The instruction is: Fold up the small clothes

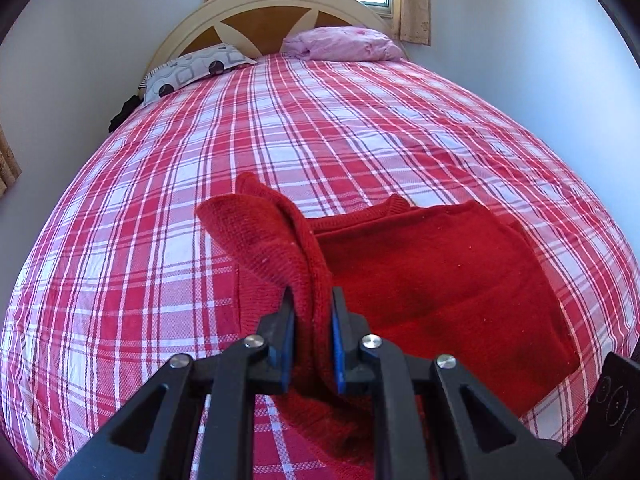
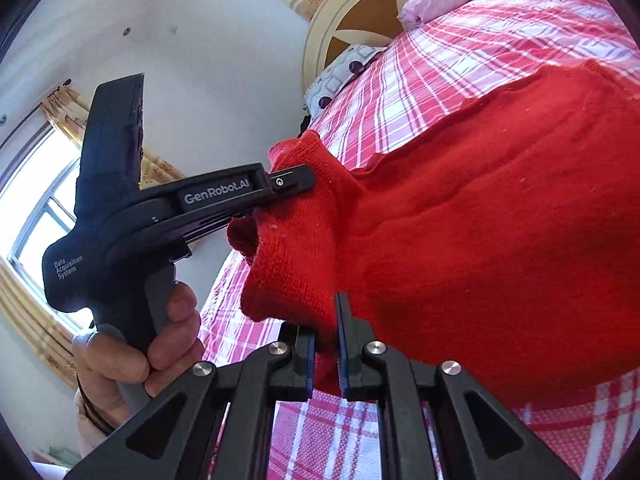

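A red knitted sweater lies on the red and white checked bed, partly folded. My left gripper is shut on a bunched edge of the sweater and holds it lifted off the bed. In the right wrist view the sweater fills the right half. My right gripper is shut on a lower edge of the same lifted part. The left gripper also shows in that view, held by a hand, pinching the sweater's upper edge just above my right gripper.
A patterned grey pillow and a pink pillow lie at the headboard. White walls flank the bed on both sides. A window with yellow curtains is at the left of the right wrist view.
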A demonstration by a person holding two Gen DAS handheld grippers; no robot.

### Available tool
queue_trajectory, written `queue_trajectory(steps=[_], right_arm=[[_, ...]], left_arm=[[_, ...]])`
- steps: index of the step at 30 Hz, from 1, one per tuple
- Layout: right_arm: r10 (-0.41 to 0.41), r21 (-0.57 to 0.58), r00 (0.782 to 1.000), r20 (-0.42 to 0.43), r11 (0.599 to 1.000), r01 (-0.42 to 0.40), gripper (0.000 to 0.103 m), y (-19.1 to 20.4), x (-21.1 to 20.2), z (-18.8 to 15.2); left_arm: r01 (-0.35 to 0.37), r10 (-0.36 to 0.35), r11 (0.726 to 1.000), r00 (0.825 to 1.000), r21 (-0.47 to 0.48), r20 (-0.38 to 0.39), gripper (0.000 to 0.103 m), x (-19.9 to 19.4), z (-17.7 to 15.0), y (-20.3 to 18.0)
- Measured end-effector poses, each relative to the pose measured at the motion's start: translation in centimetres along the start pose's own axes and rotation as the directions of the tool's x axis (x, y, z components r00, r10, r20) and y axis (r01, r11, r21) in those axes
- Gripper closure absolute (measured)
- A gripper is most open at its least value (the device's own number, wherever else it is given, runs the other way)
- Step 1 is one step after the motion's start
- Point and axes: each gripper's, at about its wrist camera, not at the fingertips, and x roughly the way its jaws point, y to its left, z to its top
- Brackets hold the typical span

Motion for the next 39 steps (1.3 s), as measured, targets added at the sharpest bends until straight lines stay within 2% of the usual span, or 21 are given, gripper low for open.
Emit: queue_trajectory(steps=[12, 21, 27, 30, 35, 39], right_arm=[[-0.03, -0.016, 0.999, 0.024, 0.999, 0.031, 0.095, 0.1, -1.6, -0.2], [-0.035, 0.024, 0.996, 0.088, 0.999, 0.033, 0.095, -1.6, -4.8, 0.5], [-0.053, 0.066, 0.989, 0.141, 0.997, 0.044, 0.095, -3.7, -7.7, 1.2], [-0.076, 0.102, 0.984, 0.162, 0.993, 0.06, 0.095, -5.4, -9.3, 1.0], [-0.118, 0.206, 0.974, 0.192, 0.975, 0.078, 0.095, -9.2, -11.5, -0.1], [-0.136, 0.238, 0.972, 0.192, 0.967, 0.088, 0.095, -10.7, -12.5, -0.9]], left_arm=[[-0.006, 0.006, 1.0, 1.0, 0.019, 0.0, 0.087, -0.4, 0.4, -1.0], [0.024, -0.024, 0.999, 1.0, 0.03, 0.01, 0.088, -0.4, 2.2, -4.3], [0.06, -0.062, 0.995, 0.998, 0.085, 0.03, 0.088, -0.3, 3.7, -9.2], [0.093, -0.096, 0.989, 0.995, 0.118, 0.023, 0.095, 0.5, 4.1, -12.2], [0.122, -0.122, 0.969, 0.992, 0.216, -0.012, 0.095, 3.0, 3.6, -18.0], [0.153, -0.14, 0.959, 0.988, 0.24, -0.07, 0.095, 4.4, 2.6, -20.5]])
